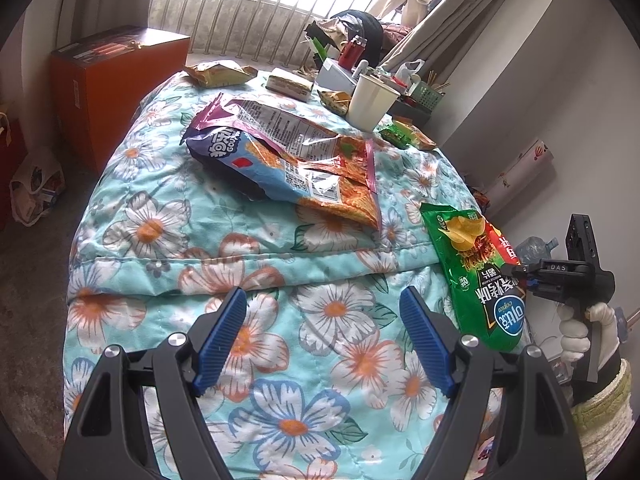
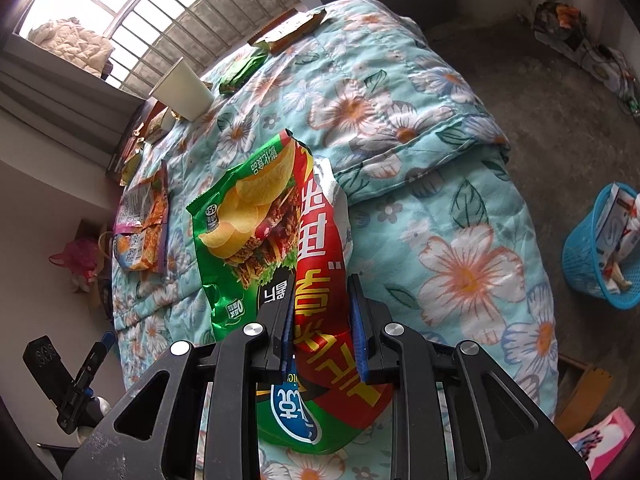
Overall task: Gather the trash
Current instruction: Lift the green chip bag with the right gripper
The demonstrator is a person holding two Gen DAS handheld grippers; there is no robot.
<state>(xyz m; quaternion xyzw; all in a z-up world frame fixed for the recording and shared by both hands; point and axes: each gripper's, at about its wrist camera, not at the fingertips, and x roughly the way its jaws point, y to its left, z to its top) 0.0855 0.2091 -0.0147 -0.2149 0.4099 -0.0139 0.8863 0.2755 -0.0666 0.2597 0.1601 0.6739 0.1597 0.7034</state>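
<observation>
A green and red chip bag (image 2: 272, 220) lies on the flowered quilt (image 2: 460, 240), and my right gripper (image 2: 322, 300) is shut on its red edge. From the left wrist view the same chip bag (image 1: 472, 264) lies at the quilt's right side, with the right gripper's body (image 1: 576, 268) in a white-gloved hand beside it. My left gripper (image 1: 324, 300) hovers open over the quilt (image 1: 160, 240) with nothing between its blue pads. Farther off lie a large orange and blue snack bag (image 1: 288, 156), small green wrappers (image 1: 400, 132) and a white paper cup (image 1: 370, 102).
A blue mesh waste basket (image 2: 600, 256) holding packaging stands on the floor right of the quilt. An orange box (image 1: 108, 84) stands at the far left. A flat packet (image 1: 288, 84), a yellow wrapper (image 1: 218, 72) and desk clutter sit near the window.
</observation>
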